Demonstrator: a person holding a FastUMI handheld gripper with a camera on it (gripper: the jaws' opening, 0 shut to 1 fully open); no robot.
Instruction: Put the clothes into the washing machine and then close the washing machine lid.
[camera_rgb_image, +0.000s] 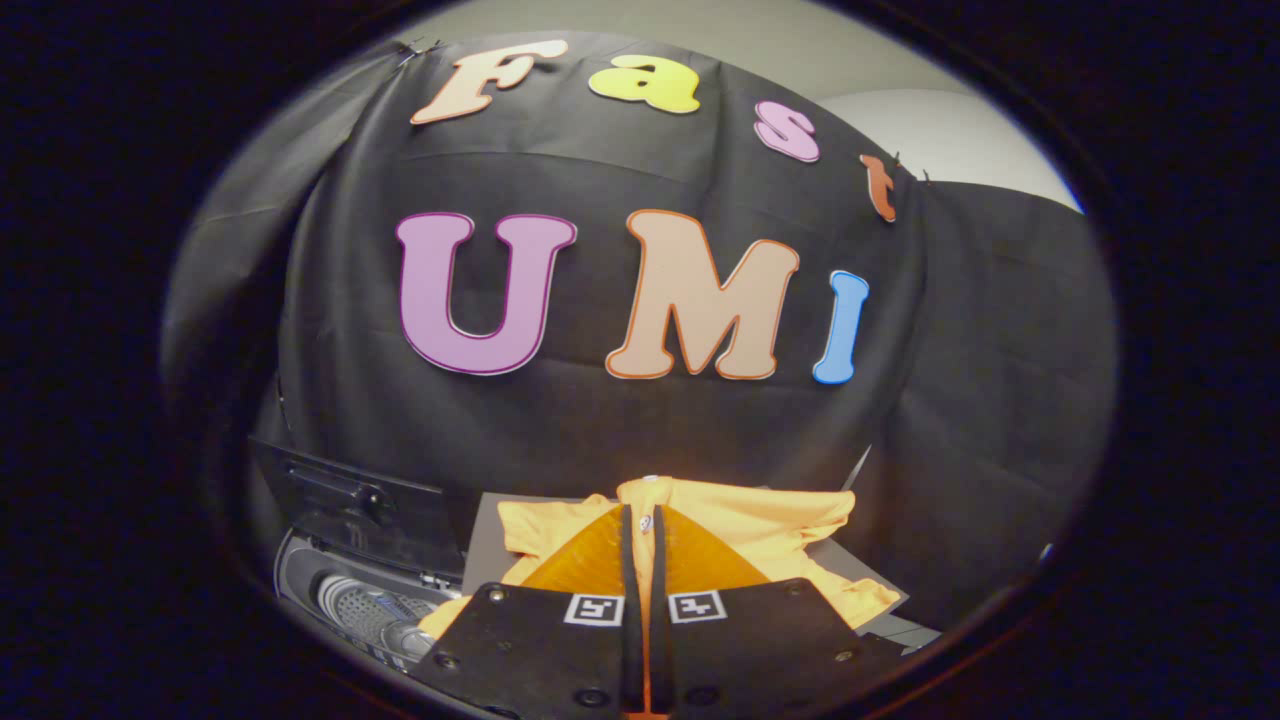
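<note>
**Orange shirt ahead of closed fingers, washer open to the left**

Orange fabric is what we see first: a shirt (760, 525) lies spread on a grey surface (485, 540), just ahead of the gripper (641, 520) and a little beyond it. Our two fingers run forward side by side with barely a slit between them. Whether a fold of the shirt is pinched at their tips, or they merely rest over the cloth, we cannot tell; the tips lie right against the fabric near a small button.

To the left of the fingers, and lower, sits the washing machine (365, 605). Its dark lid (350, 510) stands raised and its metal drum is partly visible under it. The shirt is on the surface beside the machine and not inside it, so we judge the loading step not yet done and the lid step still to come.

Several things could go wrong from here. If the fingers hold only a thin fold, or nothing, the shirt may slip free when lifted. The loose sleeves could drag along the surface and catch on the machine's rim, leaving cloth hanging outside the drum. Any fabric draped over the rim would then block the lid from shutting. The raised lid also stands close to the path across, and a careless swing could knock it.
</note>
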